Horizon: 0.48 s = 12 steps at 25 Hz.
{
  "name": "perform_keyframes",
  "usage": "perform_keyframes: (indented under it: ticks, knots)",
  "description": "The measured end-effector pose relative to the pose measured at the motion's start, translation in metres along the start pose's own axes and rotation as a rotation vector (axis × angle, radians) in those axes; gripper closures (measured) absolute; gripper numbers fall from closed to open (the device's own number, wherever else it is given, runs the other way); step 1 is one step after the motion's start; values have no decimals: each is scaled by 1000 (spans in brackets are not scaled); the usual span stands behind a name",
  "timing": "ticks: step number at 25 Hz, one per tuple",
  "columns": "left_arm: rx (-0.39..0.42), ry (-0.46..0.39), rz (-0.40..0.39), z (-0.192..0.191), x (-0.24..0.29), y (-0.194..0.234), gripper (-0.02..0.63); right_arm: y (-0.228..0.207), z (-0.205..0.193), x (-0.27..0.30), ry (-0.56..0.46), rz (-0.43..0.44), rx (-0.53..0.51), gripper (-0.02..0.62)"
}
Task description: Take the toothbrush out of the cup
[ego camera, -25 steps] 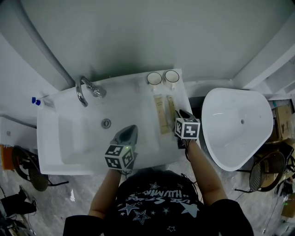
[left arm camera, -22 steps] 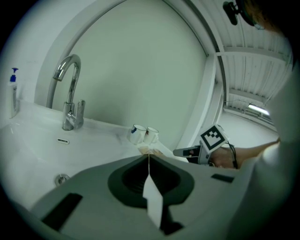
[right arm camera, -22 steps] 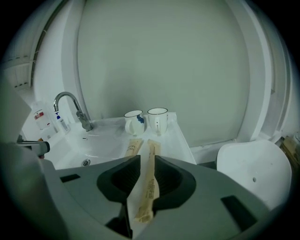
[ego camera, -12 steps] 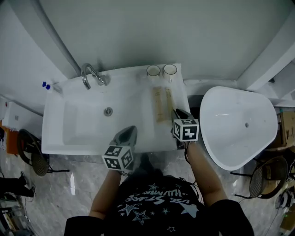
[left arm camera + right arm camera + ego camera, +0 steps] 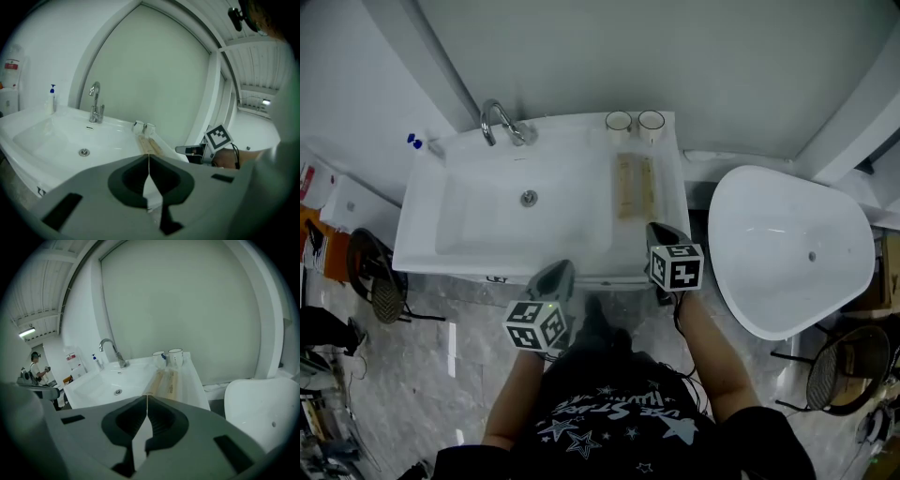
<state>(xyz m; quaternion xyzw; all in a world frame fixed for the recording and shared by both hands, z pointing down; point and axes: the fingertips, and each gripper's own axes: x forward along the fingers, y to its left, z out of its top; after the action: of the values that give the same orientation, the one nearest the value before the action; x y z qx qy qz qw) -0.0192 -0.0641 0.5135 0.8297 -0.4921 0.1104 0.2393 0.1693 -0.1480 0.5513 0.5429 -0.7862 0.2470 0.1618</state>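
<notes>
Two white cups point(image 5: 619, 121) point(image 5: 651, 120) stand side by side at the back right of the white sink counter point(image 5: 666, 202). Whether a toothbrush stands in either I cannot tell. Two long tan packets point(image 5: 635, 185) lie on the counter in front of the cups. My left gripper point(image 5: 562, 267) is shut and empty at the sink's front edge. My right gripper point(image 5: 653, 227) is near the front right corner; its jaws have just been closing with nothing between them, and they now meet. The cups point(image 5: 168, 356) and packets point(image 5: 164, 380) lie well ahead of both grippers.
A chrome faucet point(image 5: 502, 122) and a blue-capped bottle point(image 5: 420, 142) stand at the sink's back left. A large white tub point(image 5: 787, 253) sits right of the sink. A round chair point(image 5: 370, 286) stands on the floor at left. A person point(image 5: 35, 366) stands far off.
Both grippers have drawn back from over the sink toward its front edge. The sink and cups now sit farther from them.
</notes>
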Motion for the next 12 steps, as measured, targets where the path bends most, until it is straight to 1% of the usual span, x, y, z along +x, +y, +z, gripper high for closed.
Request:
perform_keyframes:
  ticks: [4,7,9,12]
  knots:
    - [2,-7,23,-3,-12,-3,586,15,-10,-5,4,54,-1,580]
    - [6,-3,30,-6,-14,-3,586,28,-14,-8,-3,99,-33,580]
    - [3,-1,24,-7,-13,-4,586,35,-15,-7,-5,121,-57,580]
    - [0,-3,6,-7,-12,-4,588,37,-13,-6,-9,126,-70,580]
